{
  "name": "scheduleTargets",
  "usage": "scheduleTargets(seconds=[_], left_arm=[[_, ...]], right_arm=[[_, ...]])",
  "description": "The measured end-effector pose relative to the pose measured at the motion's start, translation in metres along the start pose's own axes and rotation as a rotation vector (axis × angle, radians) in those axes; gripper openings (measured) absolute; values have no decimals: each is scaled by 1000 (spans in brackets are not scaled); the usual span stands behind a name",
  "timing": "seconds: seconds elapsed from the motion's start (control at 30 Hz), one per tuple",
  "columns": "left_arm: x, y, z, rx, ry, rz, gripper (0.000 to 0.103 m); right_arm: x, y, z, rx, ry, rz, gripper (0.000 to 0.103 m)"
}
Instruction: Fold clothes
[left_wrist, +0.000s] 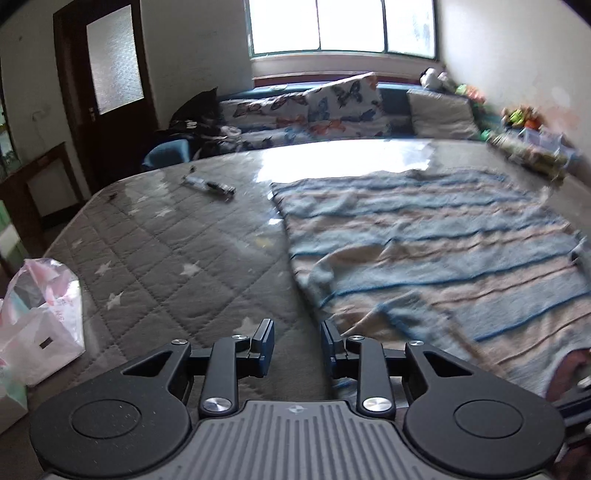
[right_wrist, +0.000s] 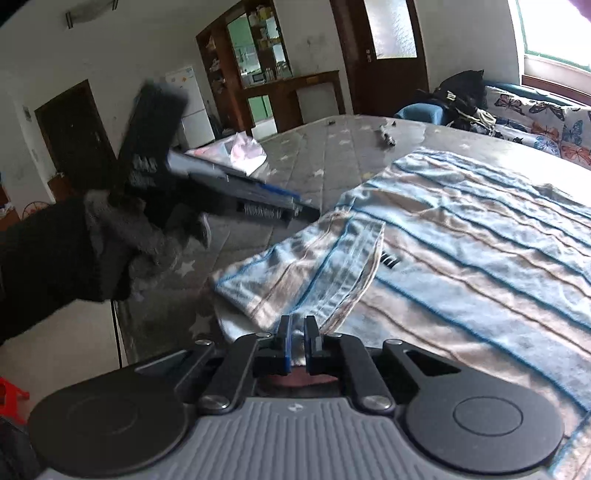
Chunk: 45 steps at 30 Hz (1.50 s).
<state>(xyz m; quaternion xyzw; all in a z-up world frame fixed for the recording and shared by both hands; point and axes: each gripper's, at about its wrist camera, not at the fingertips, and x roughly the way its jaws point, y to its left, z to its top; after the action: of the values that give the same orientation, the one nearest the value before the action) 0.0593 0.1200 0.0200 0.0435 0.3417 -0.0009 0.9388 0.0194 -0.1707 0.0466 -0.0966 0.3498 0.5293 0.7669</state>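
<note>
Right tool (right_wrist: 298, 328) pinched the striped garment (right_wrist: 461, 236) hem on the bed (right_wrist: 325, 155); left tool (left_wrist: 297, 334) open, empty. Thin grip could slip, undoing the fold.

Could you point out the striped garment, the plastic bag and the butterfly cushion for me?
Striped garment (left_wrist: 424, 236): left wrist view, on a blue stripe in its middle.
Plastic bag (left_wrist: 40, 317): left wrist view, on its crumpled pink-and-white side.
Butterfly cushion (left_wrist: 343, 99): left wrist view, on its printed front face.
</note>
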Motion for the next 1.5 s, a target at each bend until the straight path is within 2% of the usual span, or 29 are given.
scheduleTargets(seconds=[0.07, 0.17, 0.3, 0.37, 0.5, 0.6, 0.73, 0.87, 1.0, 1.13, 1.27, 1.33, 1.5], left_arm=[[-3, -6, 2, 19, -15, -20, 38], [4, -13, 1, 57, 9, -30, 39], [2, -14, -8, 113, 4, 12, 39], [-8, -8, -11, 100, 1, 25, 39], [-36, -2, -26, 58, 9, -12, 39], [-54, -10, -45, 78, 22, -33, 42], [-63, -17, -62, 119, 23, 8, 43], [-66, -17, -61, 130, 18, 28, 44], [-72, -18, -56, 139, -3, 40, 44], [-69, -17, -61, 137, 11, 40, 45], [-67, -16, -62, 140, 16, 43, 45], [-67, -16, -63, 141, 16, 42, 46], [-65, -14, -63, 134, 16, 41, 47]], right_arm=[[2, -1, -1, 4, 7, 0, 11], [1, -1, -2, 6, 6, -7, 11], [-3, -3, -2, 6, 0, -14, 13], [-7, -4, -1, 6, -6, -21, 17], [-12, -6, 1, 5, -24, -23, 18], [-10, -5, 1, 3, -25, -20, 19], [-8, -2, -1, -4, -18, -13, 20], [-10, -1, -1, -14, -17, -20, 20], [-16, -5, 3, -2, -52, -24, 20], [-9, -1, 9, -17, -68, -6, 20], [5, 4, 8, -52, -41, -7, 20], [9, 5, 3, -61, 0, -28, 19], [0, 8, -1, -93, 17, -72, 19]])
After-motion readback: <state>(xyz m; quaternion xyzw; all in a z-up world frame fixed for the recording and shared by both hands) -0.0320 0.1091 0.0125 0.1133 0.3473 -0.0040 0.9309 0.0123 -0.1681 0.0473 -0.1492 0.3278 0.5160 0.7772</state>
